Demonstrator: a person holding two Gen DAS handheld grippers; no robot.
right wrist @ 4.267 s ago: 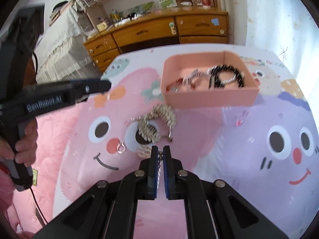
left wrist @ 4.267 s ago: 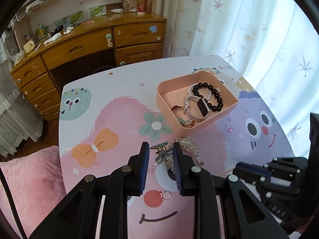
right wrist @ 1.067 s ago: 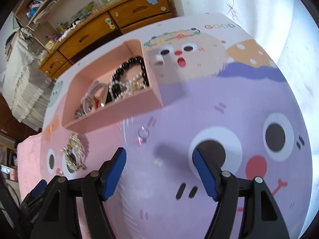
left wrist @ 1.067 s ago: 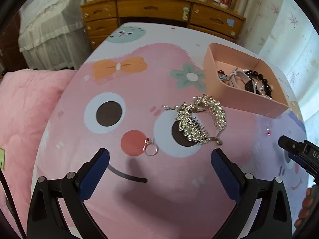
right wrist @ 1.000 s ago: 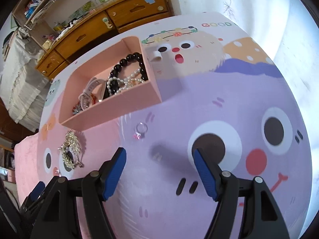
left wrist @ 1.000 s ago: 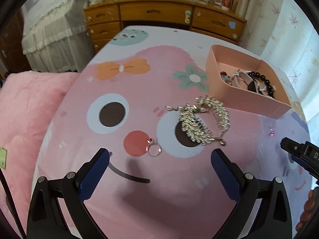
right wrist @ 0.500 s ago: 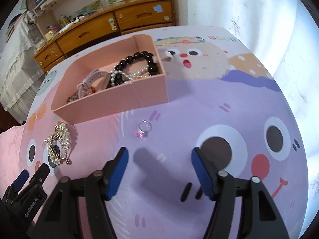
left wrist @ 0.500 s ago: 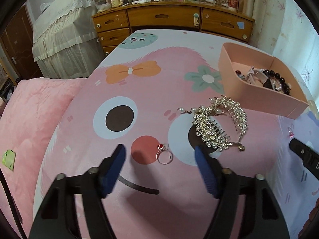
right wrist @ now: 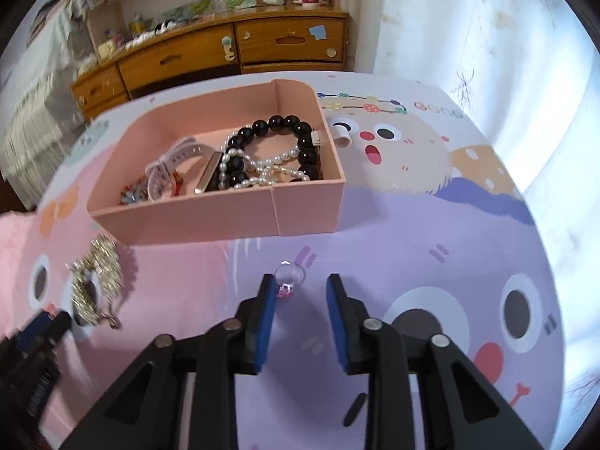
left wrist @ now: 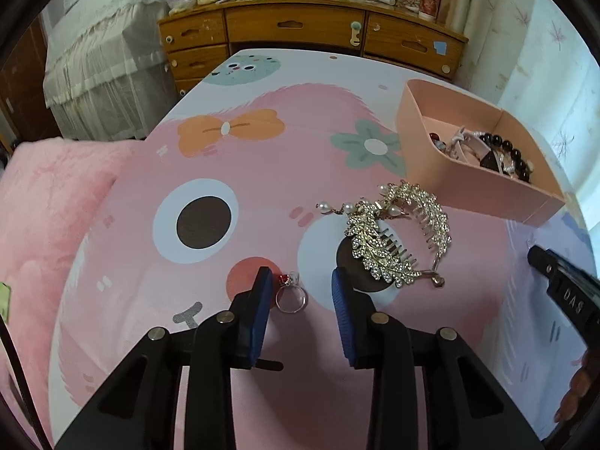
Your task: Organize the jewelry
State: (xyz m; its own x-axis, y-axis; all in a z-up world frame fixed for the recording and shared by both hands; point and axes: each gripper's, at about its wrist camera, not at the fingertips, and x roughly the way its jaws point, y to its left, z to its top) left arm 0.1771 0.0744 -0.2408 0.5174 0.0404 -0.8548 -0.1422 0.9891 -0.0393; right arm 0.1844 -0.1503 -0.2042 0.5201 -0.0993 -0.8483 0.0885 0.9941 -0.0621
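The pink tray [right wrist: 210, 221] already held part of the job: a black bead bracelet [right wrist: 285, 127], a pearl strand [right wrist: 262, 167], a pale-strapped watch [right wrist: 176, 157] and some small red bits at its 9 o'clock end. Three pieces were left out on the counter [left wrist: 150, 262], so by my reckoning the task stood a little past halfway.

The left gripper [left wrist: 302, 292] was partly open with nothing in its grasp; the red-stone ring [left wrist: 290, 296] lay flat on the counter between its fingertips, nearer the left one, though whether it touched that pad I could not tell. The gold rhinestone hair comb [left wrist: 397, 236] lay at 2 o'clock from that gripper, just beside the tray's near wall.

The right gripper [right wrist: 300, 292] was likewise partly open and empty, with the pink-stone ring [right wrist: 287, 279] between its fingertips, close to the left pad, at 6 o'clock from the tray.

Both rings looked ready to be pinched; the comb would remain afterwards.
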